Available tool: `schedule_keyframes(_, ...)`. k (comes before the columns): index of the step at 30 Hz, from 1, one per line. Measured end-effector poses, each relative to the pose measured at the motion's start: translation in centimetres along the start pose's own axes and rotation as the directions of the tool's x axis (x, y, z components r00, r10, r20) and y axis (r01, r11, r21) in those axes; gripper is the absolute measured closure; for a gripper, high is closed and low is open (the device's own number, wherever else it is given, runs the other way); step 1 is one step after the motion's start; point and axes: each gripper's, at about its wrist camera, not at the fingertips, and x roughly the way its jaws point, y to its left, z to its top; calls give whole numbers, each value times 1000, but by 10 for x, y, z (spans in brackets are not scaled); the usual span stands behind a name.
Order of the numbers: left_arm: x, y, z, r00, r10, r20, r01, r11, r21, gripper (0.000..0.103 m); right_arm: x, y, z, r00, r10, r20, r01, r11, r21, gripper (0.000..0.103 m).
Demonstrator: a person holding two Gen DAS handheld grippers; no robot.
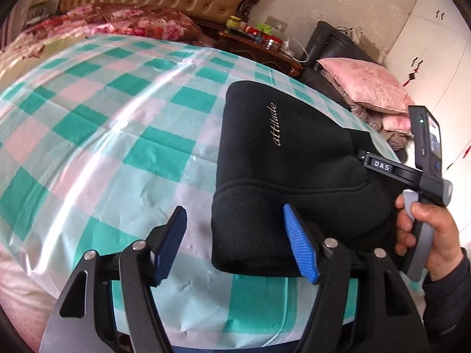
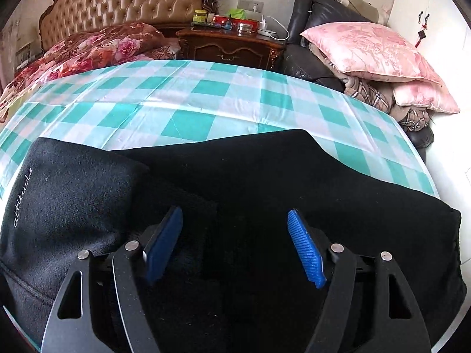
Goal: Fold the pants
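Hovering both tools released over black pants point(image 2: 235, 182) lying part-folded on checkered bed cover point(image 1: 117, 117). Left tool point(image 1: 235, 244) gaping at folded edge; right tool point(image 2: 235, 247) spread above dark cloth, gripping nothing, judging next fold line.

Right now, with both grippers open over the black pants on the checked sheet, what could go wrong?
1. The sheet looks glossy, so the pants may slide when pushed instead of creasing.
2. The left gripper straddles the folded edge with one pad on cloth and one off; closing may pinch only the top layer.
3. The right gripper hovers over thick layers and could drag the fold open.
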Motion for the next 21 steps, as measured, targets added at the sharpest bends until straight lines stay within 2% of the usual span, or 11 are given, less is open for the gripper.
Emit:
schedule_keyframes(2,2,5,0,1000,-31,-4,30,999,-19,36,-1,1,0,1000,-9,5,9,1000,-4,33)
schedule_keyframes(6,4,4,-2,1000,-29,9,29,1000,-2,36,-7,0,2,1000,-9,3,9,1000,8,32)
schedule_keyframes(10,5,4,-2,999,-32,13,32,999,0,36,-40,6,-3,998,20,53,-19,1000,-8,32)
schedule_keyframes(13,5,4,-1,999,-36,13,36,999,-9,36,-62,23,-16,997,21,74,-17,998,-65,32)
schedule_keyframes(16,4,6,-1,999,-48,11,49,998,-33,36,-55,31,-29,1000,12,27,-9,995,-100,33)
schedule_keyframes(21,6,3,0,996,-92,-9,92,994,-58,41,-50,30,-34,1000,12,27,-9,995,-95,33)
